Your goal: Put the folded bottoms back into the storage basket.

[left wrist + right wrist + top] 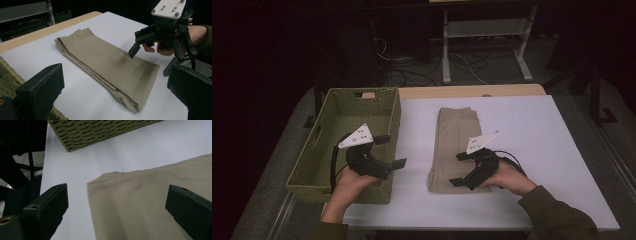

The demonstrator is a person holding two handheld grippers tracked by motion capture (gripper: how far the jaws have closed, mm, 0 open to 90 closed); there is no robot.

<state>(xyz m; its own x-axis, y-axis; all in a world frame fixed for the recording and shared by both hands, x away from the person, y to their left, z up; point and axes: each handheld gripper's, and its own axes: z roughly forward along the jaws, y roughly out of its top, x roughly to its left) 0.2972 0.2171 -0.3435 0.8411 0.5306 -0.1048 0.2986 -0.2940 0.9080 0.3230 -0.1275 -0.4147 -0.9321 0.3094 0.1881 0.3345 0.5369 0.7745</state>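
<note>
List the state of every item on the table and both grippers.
Folded khaki cloth trousers: lying flat on the white table, not gripped.
Green woven basket: upright, nothing visible inside.
Left gripper: open, above the basket's edge.
Right gripper: open, over the trousers' near end.

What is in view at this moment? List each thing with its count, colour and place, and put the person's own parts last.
Folded trousers: one, khaki, lying flat on the white table top, right of the basket.
Woven basket: one, olive green, at the table's left end, nothing visible inside it.
Table: one, white top with a pale wood strip along the far edge.
Metal frame stand: one, light grey, on the floor beyond the table, cables around its feet.
Left gripper: one, black with a grey plate, over the basket's right rim, jaws open and holding nothing.
Right gripper: one, black with a grey plate, above the near end of the trousers, jaws open.
Hands: two, coming in from the near edge, green sleeves.
</note>
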